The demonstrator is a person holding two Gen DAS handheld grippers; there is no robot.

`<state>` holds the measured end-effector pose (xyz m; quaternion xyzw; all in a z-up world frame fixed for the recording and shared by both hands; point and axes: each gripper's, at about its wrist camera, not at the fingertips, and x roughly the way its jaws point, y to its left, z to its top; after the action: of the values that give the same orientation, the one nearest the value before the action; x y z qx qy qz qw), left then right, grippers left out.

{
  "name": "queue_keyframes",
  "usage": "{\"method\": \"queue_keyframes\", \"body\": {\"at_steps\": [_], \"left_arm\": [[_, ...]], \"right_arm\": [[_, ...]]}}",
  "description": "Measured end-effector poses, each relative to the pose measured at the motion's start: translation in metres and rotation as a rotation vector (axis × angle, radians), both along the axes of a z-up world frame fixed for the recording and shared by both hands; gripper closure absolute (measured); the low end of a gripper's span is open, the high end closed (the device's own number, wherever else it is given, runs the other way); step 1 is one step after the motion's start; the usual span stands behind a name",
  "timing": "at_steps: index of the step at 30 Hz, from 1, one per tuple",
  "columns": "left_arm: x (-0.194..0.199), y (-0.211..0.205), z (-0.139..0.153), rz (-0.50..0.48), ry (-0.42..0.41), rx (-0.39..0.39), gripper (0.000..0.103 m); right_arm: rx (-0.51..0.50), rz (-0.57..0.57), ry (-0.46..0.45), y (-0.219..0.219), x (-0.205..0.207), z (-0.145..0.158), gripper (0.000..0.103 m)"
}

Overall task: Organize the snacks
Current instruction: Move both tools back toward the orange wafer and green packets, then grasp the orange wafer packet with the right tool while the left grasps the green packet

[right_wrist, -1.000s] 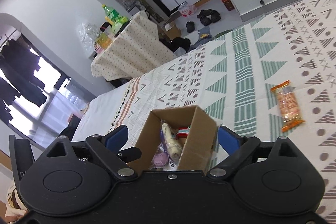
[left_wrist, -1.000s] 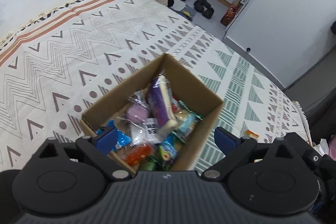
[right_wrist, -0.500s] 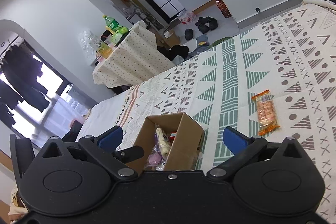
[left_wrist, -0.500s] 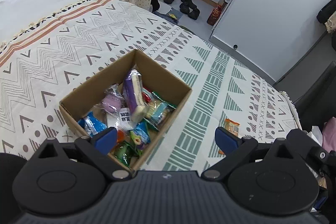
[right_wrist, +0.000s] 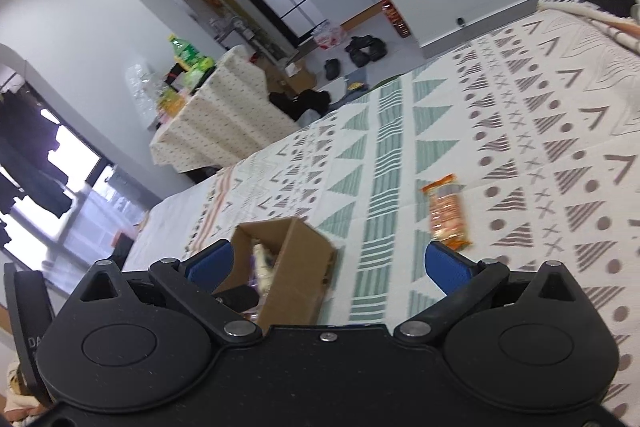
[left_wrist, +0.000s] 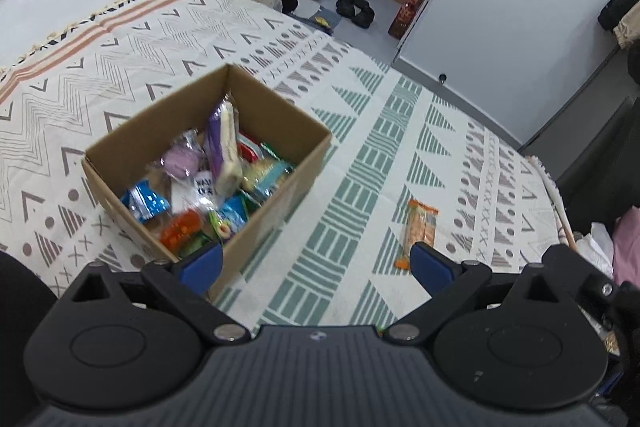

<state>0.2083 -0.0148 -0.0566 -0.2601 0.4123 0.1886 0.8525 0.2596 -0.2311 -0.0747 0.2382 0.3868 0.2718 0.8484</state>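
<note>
An open cardboard box (left_wrist: 288, 183) (right_wrist: 304, 267) sits on the patterned bedspread (left_wrist: 360, 163), holding several wrapped snacks, among them a purple bar (left_wrist: 220, 143) standing on end. An orange snack packet (left_wrist: 418, 227) (right_wrist: 446, 213) lies flat on the spread to the right of the box. My left gripper (left_wrist: 316, 261) is open and empty, hovering over the cloth between box and packet. Held open and empty too, my right gripper (right_wrist: 328, 265) has the box by its left finger and the packet just beyond its right finger.
The spread's far edge drops to a floor with shoes (left_wrist: 354, 5) and a cloth-covered table (right_wrist: 220, 115). A white wall (left_wrist: 500, 7) stands at the right. Dark furniture and pink fabric (left_wrist: 626, 243) crowd the right edge.
Both grippers have pulled back and swung right: the box slid left in both views and the orange packet came into the left wrist view. Both stayed open.
</note>
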Motion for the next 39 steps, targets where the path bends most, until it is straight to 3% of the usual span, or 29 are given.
{"method": "queue_keyframes", "body": {"at_steps": [14, 23, 39], "left_arm": [[0.014, -0.040, -0.025, -0.015, 0.031, -0.023, 0.004], [0.024, -0.056, -0.057, -0.011, 0.089, -0.072, 0.004], [0.043, -0.071, -0.117, 0.009, 0.204, -0.155, 0.004]], "right_arm": [[0.009, -0.017, 0.064, -0.037, 0.011, -0.016, 0.000], [-0.058, -0.009, 0.088, -0.037, 0.017, -0.030, 0.000], [-0.087, -0.054, 0.253, -0.040, 0.037, -0.077, 0.001]]}}
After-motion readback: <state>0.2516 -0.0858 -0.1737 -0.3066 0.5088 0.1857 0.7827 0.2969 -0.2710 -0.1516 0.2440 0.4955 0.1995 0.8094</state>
